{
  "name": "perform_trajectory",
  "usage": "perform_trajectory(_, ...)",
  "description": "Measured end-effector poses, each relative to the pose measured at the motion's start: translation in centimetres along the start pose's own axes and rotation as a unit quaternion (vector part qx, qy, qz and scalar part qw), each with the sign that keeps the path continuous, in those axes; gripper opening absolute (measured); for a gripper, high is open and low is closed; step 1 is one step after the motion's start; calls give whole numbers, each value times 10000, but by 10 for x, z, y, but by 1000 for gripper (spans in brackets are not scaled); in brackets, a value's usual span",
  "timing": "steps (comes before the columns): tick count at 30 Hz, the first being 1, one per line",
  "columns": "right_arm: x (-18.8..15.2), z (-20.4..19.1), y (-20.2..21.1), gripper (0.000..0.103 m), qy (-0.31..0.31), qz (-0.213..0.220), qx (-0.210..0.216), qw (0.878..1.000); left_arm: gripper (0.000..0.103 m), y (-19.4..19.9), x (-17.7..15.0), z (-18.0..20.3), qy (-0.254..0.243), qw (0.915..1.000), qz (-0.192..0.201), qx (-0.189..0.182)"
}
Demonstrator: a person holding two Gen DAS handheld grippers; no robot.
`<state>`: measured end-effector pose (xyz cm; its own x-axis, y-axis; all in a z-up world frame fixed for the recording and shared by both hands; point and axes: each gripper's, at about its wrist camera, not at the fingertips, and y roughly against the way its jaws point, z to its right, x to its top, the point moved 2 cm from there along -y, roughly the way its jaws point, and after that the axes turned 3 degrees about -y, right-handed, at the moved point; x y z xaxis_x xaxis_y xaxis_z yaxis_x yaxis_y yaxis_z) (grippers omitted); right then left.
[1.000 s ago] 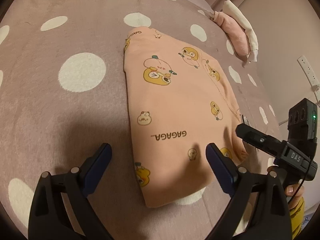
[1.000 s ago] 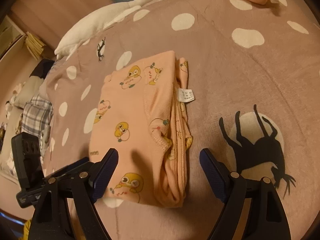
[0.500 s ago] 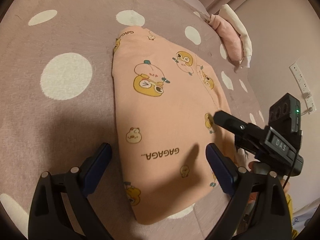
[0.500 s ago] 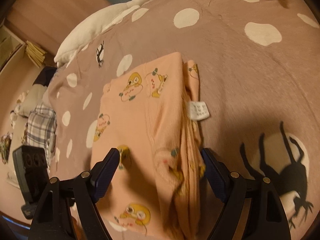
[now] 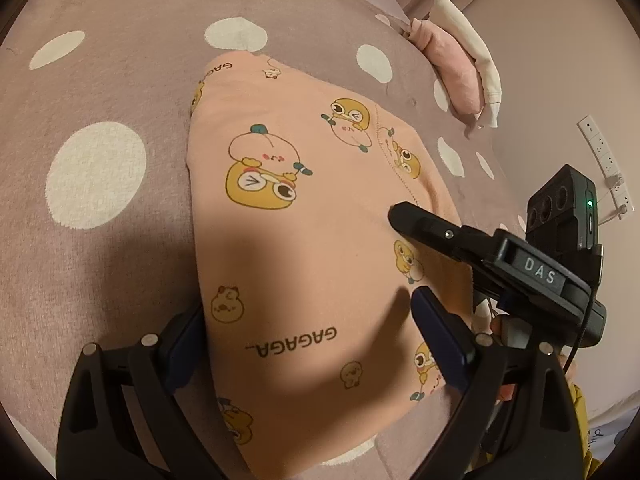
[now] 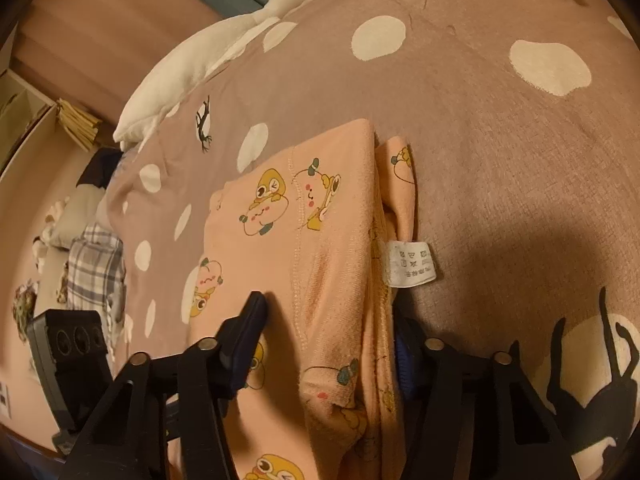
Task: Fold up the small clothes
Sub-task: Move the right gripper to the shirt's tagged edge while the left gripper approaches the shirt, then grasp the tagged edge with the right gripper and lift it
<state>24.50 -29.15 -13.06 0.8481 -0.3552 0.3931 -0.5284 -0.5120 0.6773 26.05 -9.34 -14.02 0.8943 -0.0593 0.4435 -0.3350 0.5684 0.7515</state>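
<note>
A folded peach garment [image 5: 304, 240] printed with yellow cartoon ducks lies on the mauve polka-dot bedspread [image 5: 96, 240]; it also shows in the right wrist view [image 6: 320, 248], with a white care label [image 6: 412, 264] at its right edge. My left gripper [image 5: 308, 340] is open, its fingers straddling the garment's near edge. My right gripper [image 6: 328, 340] is open too, its fingers either side of the garment's thick folded edge. The right gripper's finger [image 5: 424, 224] reaches over the garment from the right in the left wrist view.
A folded pink and white garment [image 5: 460, 68] lies at the bed's far right corner. A white goose plush [image 6: 224, 44] lies along the bed's far edge. A wall power strip [image 5: 604, 160] is at right. A plaid cloth [image 6: 96, 268] lies beyond the bed.
Both grippers have moved forward and down onto the garment; its edges now sit between their open fingers. The right gripper has reached farther across the garment.
</note>
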Motion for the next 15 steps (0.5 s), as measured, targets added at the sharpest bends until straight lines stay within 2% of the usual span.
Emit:
perform_trajectory(3,-2,-2,3,34,107,90,-47,9999,70,2,0,0,-22,9997,50,229)
perform_trajectory(11,-6,-23,10,28,563,329,-354,9972,56,6,-1,-2,-48,9992,108,392)
perform_trajectory(12,-6,-25,11,27,615,353,-368,9968,52,8,-1,0,-69,9991,129,397)
perform_trajectory(15,-9,-33,17,27,748,416,-347,9957,48,12,-2,1,-73,9991,182,381)
